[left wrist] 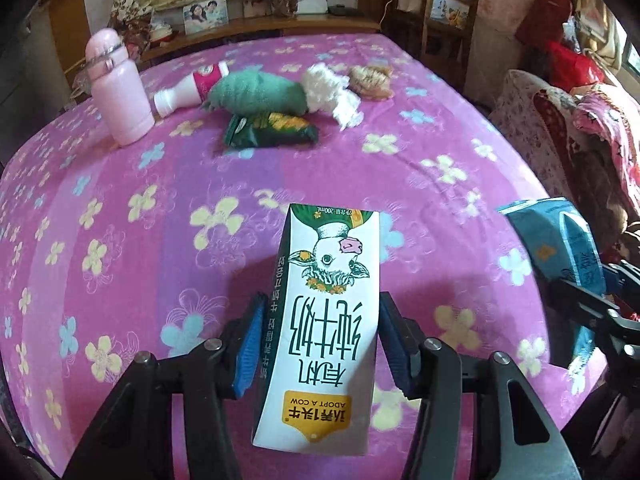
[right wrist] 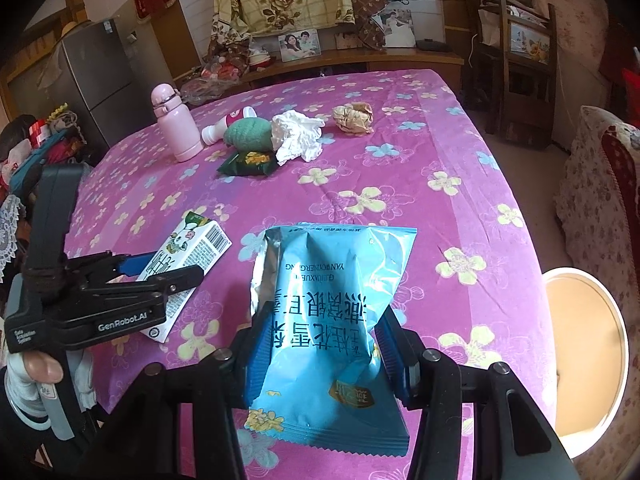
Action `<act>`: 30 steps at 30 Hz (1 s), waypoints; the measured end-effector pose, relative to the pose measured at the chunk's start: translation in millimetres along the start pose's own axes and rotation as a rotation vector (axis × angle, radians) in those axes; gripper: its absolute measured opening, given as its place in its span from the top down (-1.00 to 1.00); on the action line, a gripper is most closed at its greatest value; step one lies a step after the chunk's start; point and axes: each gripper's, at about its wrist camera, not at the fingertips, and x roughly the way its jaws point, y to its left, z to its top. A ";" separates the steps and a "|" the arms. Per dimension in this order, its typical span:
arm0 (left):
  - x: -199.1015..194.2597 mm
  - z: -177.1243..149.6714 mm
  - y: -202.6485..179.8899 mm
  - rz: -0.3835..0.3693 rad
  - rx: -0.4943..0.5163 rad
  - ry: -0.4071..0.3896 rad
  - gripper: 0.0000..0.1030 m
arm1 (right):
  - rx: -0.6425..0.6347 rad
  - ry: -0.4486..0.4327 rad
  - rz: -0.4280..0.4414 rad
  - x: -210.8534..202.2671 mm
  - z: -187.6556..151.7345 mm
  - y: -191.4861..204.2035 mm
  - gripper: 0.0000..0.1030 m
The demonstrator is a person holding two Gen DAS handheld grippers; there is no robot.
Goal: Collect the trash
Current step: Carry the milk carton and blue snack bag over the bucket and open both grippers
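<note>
A white and green milk carton with a cow drawing sticks out of my left gripper, whose blue pads press on its sides above the pink flowered tablecloth. My right gripper is shut on a light blue snack bag, also held over the cloth. The right wrist view shows the carton and left gripper at the left. Far back lie a green snack packet, crumpled white tissue, a brown paper ball and a small white and red bottle.
A pink flask stands upright at the back left beside a green cloth. A round white-rimmed container sits off the table's right edge. A wooden chair and a sideboard stand behind the table, a grey fridge at left.
</note>
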 end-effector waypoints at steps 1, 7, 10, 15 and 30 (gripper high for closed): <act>-2.8 1.1 -2.4 -0.003 0.003 -0.007 -0.08 | 0.002 -0.004 -0.001 -1.6 0.4 -1.2 -0.02; -19.6 8.8 -23.9 -0.028 0.025 -0.048 -0.08 | 0.019 -0.030 -0.016 -13.7 2.5 -12.9 -0.02; -24.3 11.8 -35.8 -0.037 0.041 -0.059 -0.08 | 0.032 -0.043 -0.026 -21.4 2.8 -21.9 -0.02; -30.6 18.1 -60.1 -0.060 0.071 -0.072 -0.08 | 0.060 -0.064 -0.055 -35.2 1.0 -42.4 -0.02; -30.7 29.2 -150.0 -0.129 0.181 -0.079 -0.08 | 0.198 -0.089 -0.175 -71.7 -17.4 -135.4 -0.02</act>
